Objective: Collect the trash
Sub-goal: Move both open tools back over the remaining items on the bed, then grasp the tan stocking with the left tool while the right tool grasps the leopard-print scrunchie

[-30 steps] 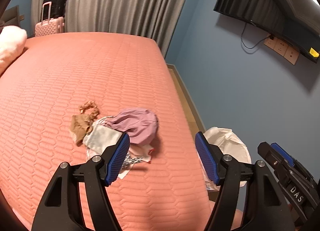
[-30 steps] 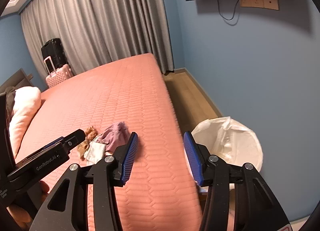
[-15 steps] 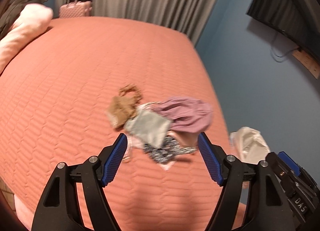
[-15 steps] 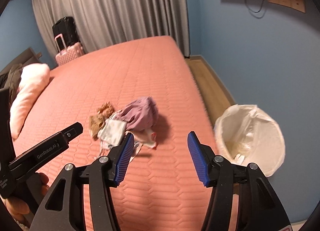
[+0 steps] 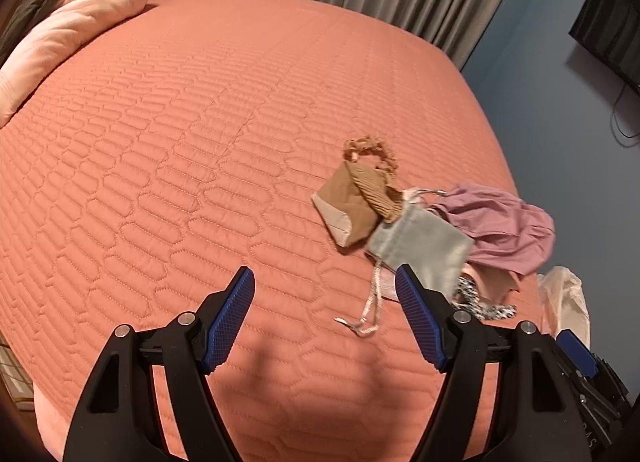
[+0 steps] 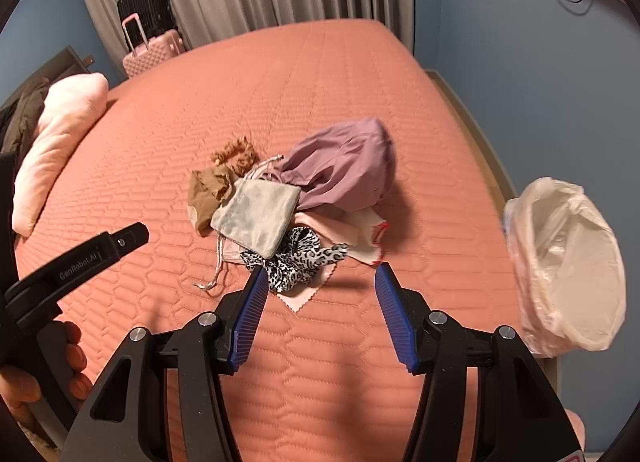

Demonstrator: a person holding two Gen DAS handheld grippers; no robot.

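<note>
Both grippers dropped closer to the bed; trash pile (image 6: 292, 206) just ahead of open, empty right gripper (image 6: 318, 282), right of open left gripper (image 5: 324, 286).

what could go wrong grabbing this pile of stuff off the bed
The grey pouch overlaps the brown bag and purple cloth, so one pinch may drag neighbours along. Its loose drawstring could snag. The lined bin sits off the bed edge, so a slack grip by the open right gripper may drop items.

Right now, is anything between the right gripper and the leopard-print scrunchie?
Nothing visible. The right gripper is open and empty just short of the leopard-print scrunchie, which lies at the near edge of the pile.
</note>
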